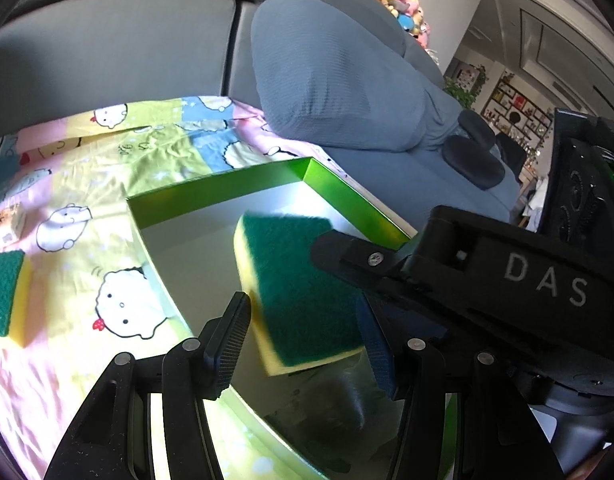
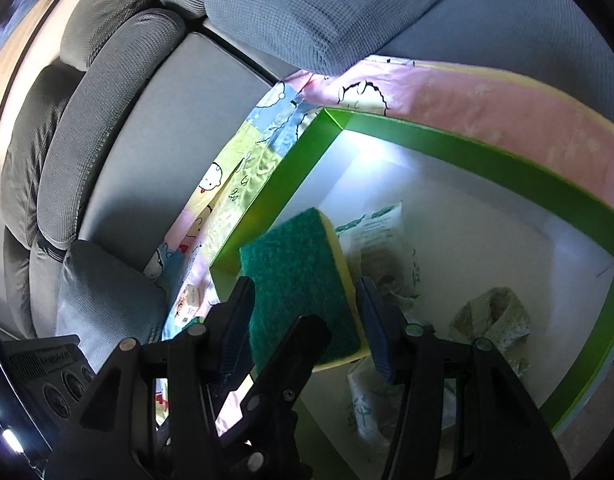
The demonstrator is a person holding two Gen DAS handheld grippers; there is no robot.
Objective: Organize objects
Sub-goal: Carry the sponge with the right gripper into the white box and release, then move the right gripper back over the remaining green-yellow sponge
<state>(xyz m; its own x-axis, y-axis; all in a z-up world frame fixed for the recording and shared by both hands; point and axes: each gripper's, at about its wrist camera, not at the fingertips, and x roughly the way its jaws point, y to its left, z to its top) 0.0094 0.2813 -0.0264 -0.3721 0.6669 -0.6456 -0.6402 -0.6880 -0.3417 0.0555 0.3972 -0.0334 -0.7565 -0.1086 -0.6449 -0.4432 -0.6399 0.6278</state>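
Observation:
A green-and-yellow sponge (image 1: 299, 272) hangs tilted over the open green box (image 1: 227, 184). My left gripper (image 1: 305, 320) is shut on it, one pad on its yellow edge and the other at its lower right corner. From the right, a finger (image 1: 347, 254) of the right gripper lies across the sponge's green face. In the right wrist view the same sponge (image 2: 295, 264) sits squarely in my right gripper (image 2: 307, 300), both pads pressing its sides. A left-gripper finger (image 2: 299, 348) crosses its near edge. The box (image 2: 487, 160) lies below.
A second sponge (image 1: 5, 296) and a small printed pack (image 1: 5, 224) lie on the cartoon blanket (image 1: 107, 160) left of the box. The box holds white-green packets (image 2: 383, 240) and a crumpled greenish bag (image 2: 495, 316). Grey sofa cushions (image 1: 327, 80) stand behind.

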